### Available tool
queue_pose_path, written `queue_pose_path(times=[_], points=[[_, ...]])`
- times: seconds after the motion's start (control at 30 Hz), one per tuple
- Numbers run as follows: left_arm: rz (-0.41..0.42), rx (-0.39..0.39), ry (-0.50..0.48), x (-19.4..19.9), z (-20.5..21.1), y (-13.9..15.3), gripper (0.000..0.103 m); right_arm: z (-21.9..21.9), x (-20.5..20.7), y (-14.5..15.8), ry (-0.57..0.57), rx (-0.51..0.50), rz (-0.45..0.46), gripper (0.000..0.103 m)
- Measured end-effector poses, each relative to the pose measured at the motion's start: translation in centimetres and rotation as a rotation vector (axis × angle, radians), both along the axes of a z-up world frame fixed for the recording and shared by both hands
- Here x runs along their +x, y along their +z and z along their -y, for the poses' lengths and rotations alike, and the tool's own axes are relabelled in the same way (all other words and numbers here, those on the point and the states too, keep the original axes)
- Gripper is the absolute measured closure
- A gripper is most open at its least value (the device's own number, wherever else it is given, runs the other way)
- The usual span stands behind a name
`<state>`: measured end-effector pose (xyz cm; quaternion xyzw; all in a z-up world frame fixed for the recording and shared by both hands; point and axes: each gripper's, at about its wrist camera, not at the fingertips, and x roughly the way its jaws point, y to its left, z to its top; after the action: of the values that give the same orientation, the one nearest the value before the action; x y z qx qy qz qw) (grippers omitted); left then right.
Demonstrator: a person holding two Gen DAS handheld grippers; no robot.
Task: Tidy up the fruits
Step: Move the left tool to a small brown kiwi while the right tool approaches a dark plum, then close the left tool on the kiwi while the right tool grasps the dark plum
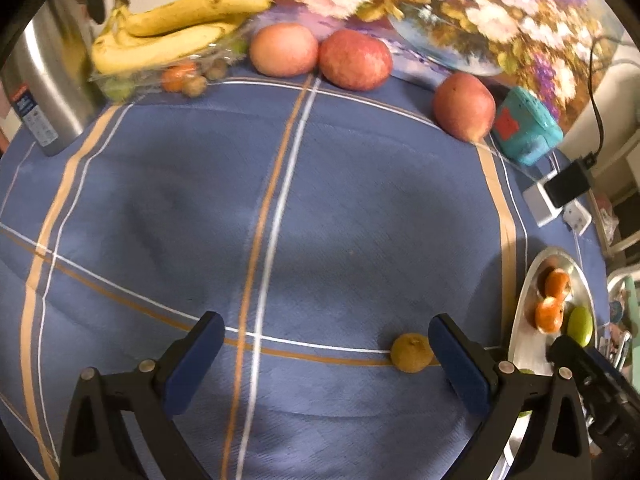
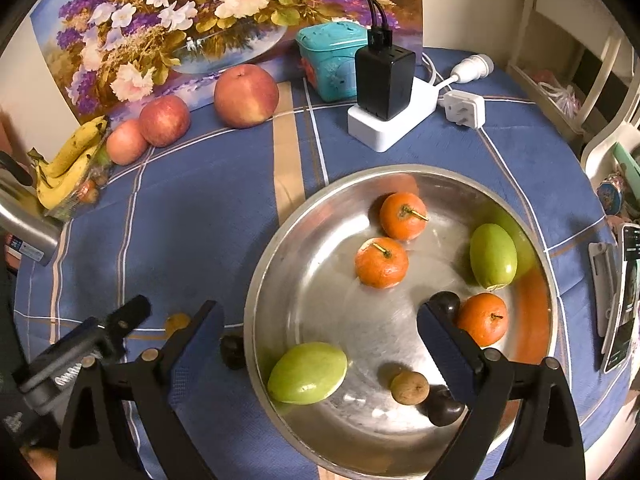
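Note:
My left gripper [image 1: 326, 346] is open and empty above the blue cloth; a small brown fruit [image 1: 412, 353] lies on the cloth just inside its right finger. My right gripper [image 2: 320, 330] is open and empty over the steel plate [image 2: 280, 248]. The plate holds three oranges [image 2: 382, 263], two green fruits [image 2: 308, 373], a small brown fruit [image 2: 409, 388] and dark chestnuts [image 2: 445, 406]. Another dark chestnut [image 2: 233, 350] lies on the cloth left of the plate. Three apples [image 1: 355, 65] and bananas [image 1: 168, 32] sit at the far edge.
A steel kettle [image 1: 44, 80] stands far left. A teal box [image 2: 332, 64], a black charger on a white power strip [image 2: 384, 80] and a plug [image 2: 464, 108] lie beyond the plate. A phone [image 2: 622, 300] lies at the right edge. A flower painting [image 2: 180, 20] backs the table.

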<state>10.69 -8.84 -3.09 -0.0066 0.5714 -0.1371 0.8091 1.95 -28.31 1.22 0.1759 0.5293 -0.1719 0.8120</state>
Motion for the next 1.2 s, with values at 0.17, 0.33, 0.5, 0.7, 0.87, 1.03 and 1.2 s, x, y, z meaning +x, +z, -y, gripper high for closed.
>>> queue_pose_path(times=[0.17, 0.33, 0.5, 0.7, 0.87, 1.03, 1.2], points=[[-0.037, -0.007, -0.063, -0.2, 1.7, -1.2, 0.000, 0.5, -0.2, 0.3, -0.017, -0.022, 0.000, 0.006], [-0.068, -0.015, -0.094, -0.4, 3.1, -1.7, 0.000, 0.7, -0.2, 0.3, -0.017, -0.017, -0.013, 0.006], [-0.071, -0.026, -0.128, -1.1, 4.2, -1.7, 0.015, 0.5, -0.1, 0.3, -0.013, -0.006, -0.009, 0.006], [-0.074, -0.054, -0.161, -1.4, 4.8, -1.3, 0.044, 0.6, -0.2, 0.4, -0.019, -0.009, -0.009, 0.006], [-0.068, -0.063, -0.187, -1.5, 5.1, -1.0, 0.069, 0.6, -0.2, 0.5, -0.018, -0.013, -0.011, 0.006], [-0.072, -0.081, -0.181, -1.4, 4.4, -0.8, 0.075, 0.7, -0.2, 0.6, -0.020, -0.009, -0.010, 0.006], [-0.076, -0.090, -0.157, -1.1, 3.7, -0.7, 0.075, 0.6, -0.2, 0.6, -0.020, 0.000, -0.008, 0.006]])
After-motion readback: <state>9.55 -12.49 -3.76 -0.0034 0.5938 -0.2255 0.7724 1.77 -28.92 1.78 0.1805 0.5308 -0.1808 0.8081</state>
